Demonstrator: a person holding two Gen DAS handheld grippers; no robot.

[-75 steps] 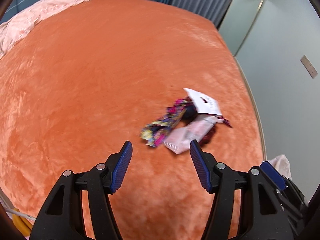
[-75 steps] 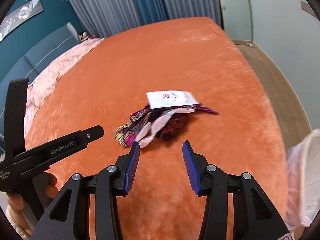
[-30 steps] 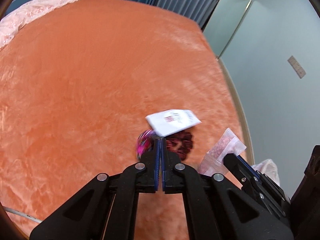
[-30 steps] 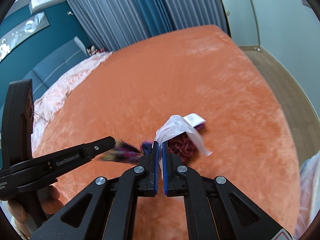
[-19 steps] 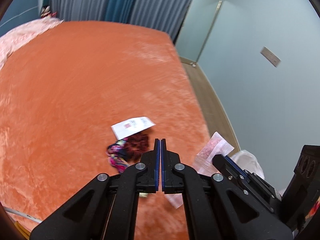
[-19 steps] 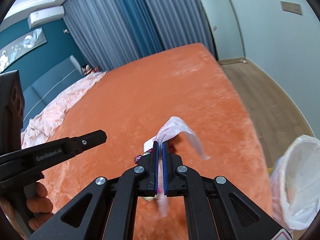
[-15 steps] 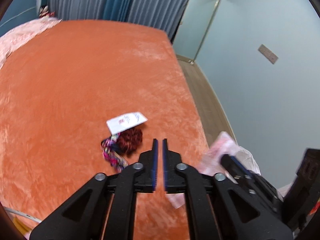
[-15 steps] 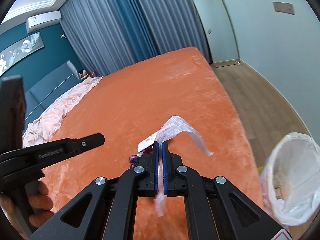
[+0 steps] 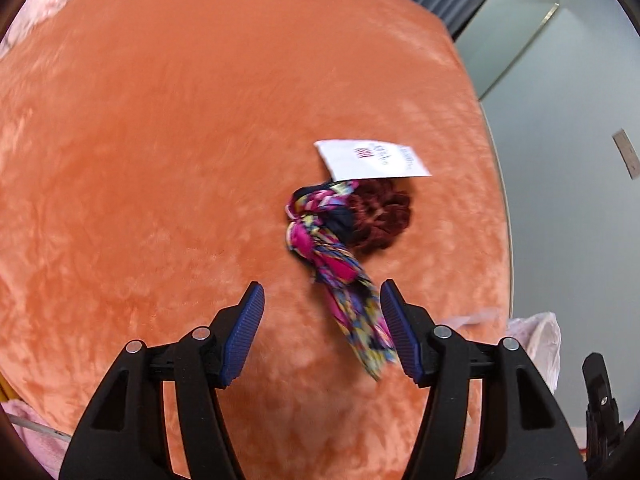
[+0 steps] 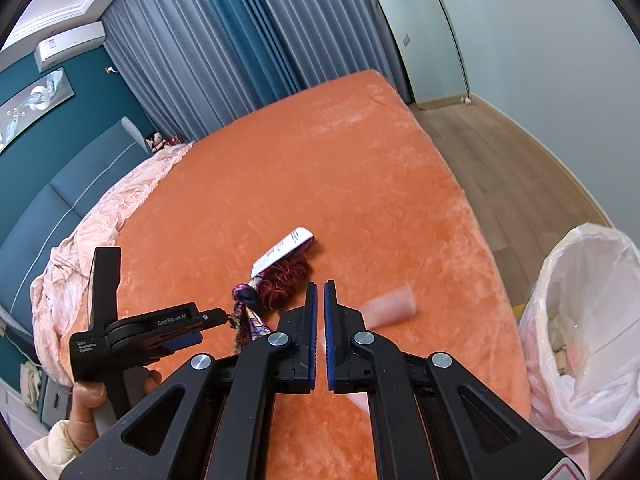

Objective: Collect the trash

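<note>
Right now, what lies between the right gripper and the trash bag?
In the right wrist view, only bare orange bedspread and the blurred clear plastic wrapper clamped in the right gripper lie before the white trash bag.

Left gripper [image 9: 322, 322]: pointed steeply down, jaws opening, blue pads apart; right pad [image 9: 394, 330] touched by strip lying between them, not pressed. Held by hand [image 10: 86, 404] with pale sleeve at wrist. Right gripper [image 10: 320, 334]: tilted down, jaws closed to narrow slit; whether anything was gripped could not be told.
</note>
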